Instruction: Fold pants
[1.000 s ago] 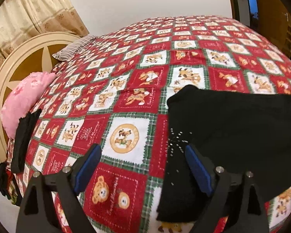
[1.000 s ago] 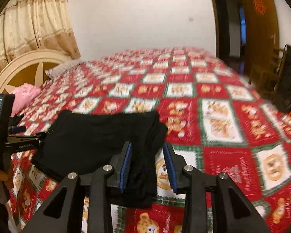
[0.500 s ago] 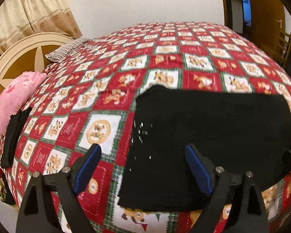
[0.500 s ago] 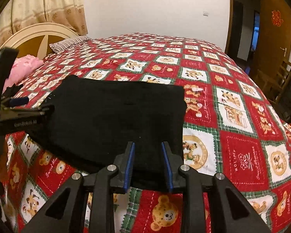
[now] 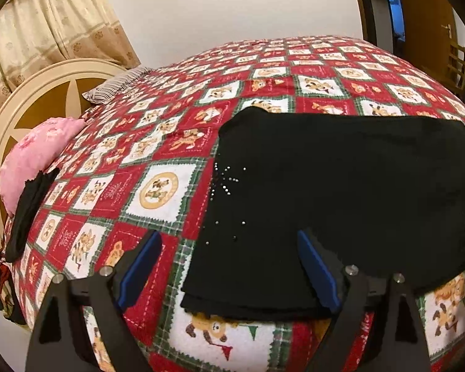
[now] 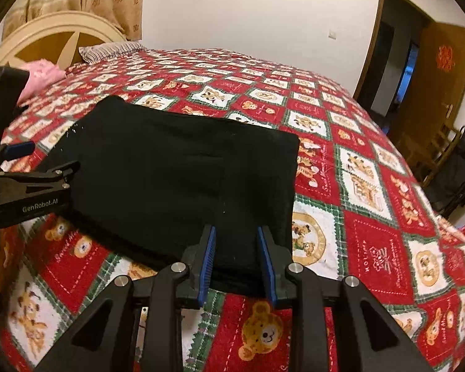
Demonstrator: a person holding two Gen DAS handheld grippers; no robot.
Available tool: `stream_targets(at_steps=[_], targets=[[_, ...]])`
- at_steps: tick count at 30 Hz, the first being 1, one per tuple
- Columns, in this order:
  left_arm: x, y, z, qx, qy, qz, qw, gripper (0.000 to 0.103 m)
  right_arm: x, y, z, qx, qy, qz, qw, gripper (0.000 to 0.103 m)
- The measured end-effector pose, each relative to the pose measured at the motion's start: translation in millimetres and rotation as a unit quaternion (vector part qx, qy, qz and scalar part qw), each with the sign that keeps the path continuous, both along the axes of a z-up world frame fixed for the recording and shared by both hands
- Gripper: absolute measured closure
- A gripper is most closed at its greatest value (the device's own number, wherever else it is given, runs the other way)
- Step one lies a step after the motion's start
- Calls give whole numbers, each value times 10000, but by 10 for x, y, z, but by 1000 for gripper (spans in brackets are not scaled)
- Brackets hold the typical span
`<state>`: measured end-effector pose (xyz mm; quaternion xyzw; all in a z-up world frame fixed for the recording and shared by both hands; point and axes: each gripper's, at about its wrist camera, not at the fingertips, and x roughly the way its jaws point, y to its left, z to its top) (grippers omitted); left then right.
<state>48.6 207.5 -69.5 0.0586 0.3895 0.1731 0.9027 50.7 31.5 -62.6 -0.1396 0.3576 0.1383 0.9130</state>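
The black pants (image 5: 341,192) lie folded into a flat rectangle on the red patchwork bedspread (image 5: 158,186), with small shiny studs near their left edge. They also show in the right wrist view (image 6: 186,173). My left gripper (image 5: 229,266) is wide open and empty, over the near left corner of the pants. My right gripper (image 6: 236,262) is open with a narrow gap, empty, at the near right edge of the pants. The left gripper shows in the right wrist view (image 6: 31,167) at the pants' left side.
A pink pillow (image 5: 37,155) with dark clothing (image 5: 28,214) draped over it lies at the headboard (image 5: 43,93). A striped pillow (image 5: 117,85) lies farther back. A doorway and wooden door (image 6: 418,74) and a chair with a dark bag (image 6: 452,170) stand to the right.
Both grippers have drawn back toward the near edge of the bed. The pants now lie flat and squared; the right gripper's jaws have opened slightly. The left stays wide open.
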Motion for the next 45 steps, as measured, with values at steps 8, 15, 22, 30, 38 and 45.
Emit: stream_targets(at_steps=[8,15,22,30,38,45], targets=[[6,5,-2,-18,-3,-4,10000,11,-59,-9,17,-63,37,-6,10000,73],[-134,12,31,-151,170,-31,9997,11,-74,-33,25,5,88,23,10000,73],[-253,10,-35,-247,137,-36,9996,11,-195,47,-14,-263,55,34,9996,61],[-446,-5,49,-519,215,-232,9982,11,-351,-40,15,470,797,-33,9957,59],[-649,-148,-43,-567,606,-472,9954,10,-696,-103,-36,889,1420,-190,9857,46],[-824,-220,8,-592,782,-529,9938,9,-937,-226,5,1104,1742,-403,9777,45]])
